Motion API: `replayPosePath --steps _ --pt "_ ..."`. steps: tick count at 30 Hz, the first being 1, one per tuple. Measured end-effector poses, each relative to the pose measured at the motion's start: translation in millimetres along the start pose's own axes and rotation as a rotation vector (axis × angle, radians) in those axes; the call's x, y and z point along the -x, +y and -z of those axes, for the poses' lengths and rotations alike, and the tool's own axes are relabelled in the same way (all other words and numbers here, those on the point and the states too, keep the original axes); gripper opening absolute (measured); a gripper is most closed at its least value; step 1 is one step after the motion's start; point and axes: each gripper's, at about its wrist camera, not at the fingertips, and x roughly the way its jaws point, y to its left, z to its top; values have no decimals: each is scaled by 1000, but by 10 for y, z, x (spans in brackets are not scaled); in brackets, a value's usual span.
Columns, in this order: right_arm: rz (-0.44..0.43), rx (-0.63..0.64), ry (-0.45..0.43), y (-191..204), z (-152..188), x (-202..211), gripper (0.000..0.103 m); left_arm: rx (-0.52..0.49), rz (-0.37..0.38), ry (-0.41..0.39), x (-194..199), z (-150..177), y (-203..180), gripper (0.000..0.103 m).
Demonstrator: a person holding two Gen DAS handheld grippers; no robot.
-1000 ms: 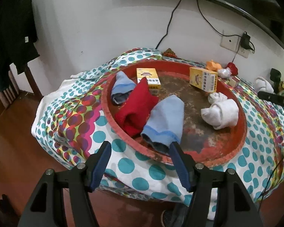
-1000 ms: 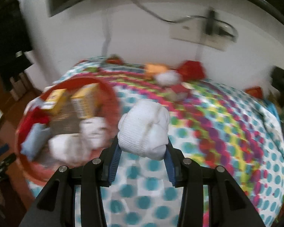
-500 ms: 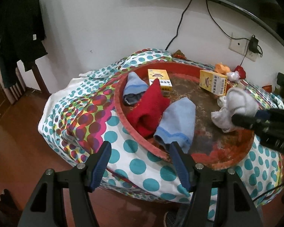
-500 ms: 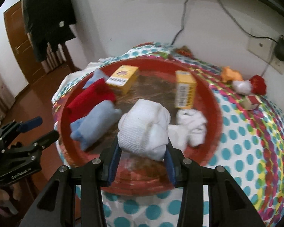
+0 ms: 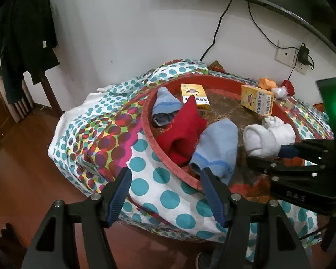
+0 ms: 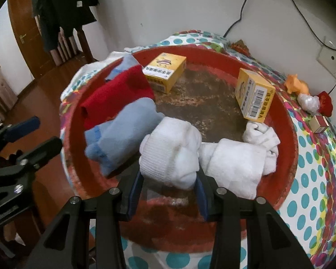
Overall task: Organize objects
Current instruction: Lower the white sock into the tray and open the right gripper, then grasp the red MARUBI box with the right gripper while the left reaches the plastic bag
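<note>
Right gripper [image 6: 169,179] pinches a rolled white sock [image 6: 170,154] over the red tray [image 6: 289,121]; next it needs lowering and letting go. Left gripper [image 5: 165,192] gapes wide, empty.

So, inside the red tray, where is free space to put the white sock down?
Bare floor of the red tray lies between the two yellow boxes, above the held white sock. Left is crowded: red sock, blue sock. Right: white socks.
</note>
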Motion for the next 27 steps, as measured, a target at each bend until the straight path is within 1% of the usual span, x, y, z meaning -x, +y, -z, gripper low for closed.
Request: replayPosePath --steps 2,5,9,12,15,17,19,20,23,25,27 --pt "9 7 7 5 -12 -56 40 5 -1 5 -14 3 11 66" --pt "1 1 9 20 -33 -120 40 8 -3 7 -25 4 23 66" --pt "3 14 24 44 -34 -200 41 3 13 7 -27 3 13 66" --pt "8 35 12 70 -13 -197 43 -32 0 -5 -16 11 -51 66" --pt "-8 20 -5 22 2 -126 44 -56 -6 -1 -31 30 -100 66" --pt "-24 5 -21 -35 8 -46 50 -64 -4 4 -47 39 -124 66" --pt "-46 -19 -50 -123 23 71 59 -70 0 12 -70 51 -141 66" --pt "-61 -31 -67 -178 29 140 66 -69 -3 7 -68 53 -143 66" --pt "-72 -64 -115 -337 36 336 71 -68 -5 7 -65 46 -146 66" --pt "-93 -88 -142 -459 43 476 71 -63 -4 -8 -36 38 -135 66" --pt "-85 -112 -173 -590 58 593 73 -62 -6 -14 -20 28 -122 66"
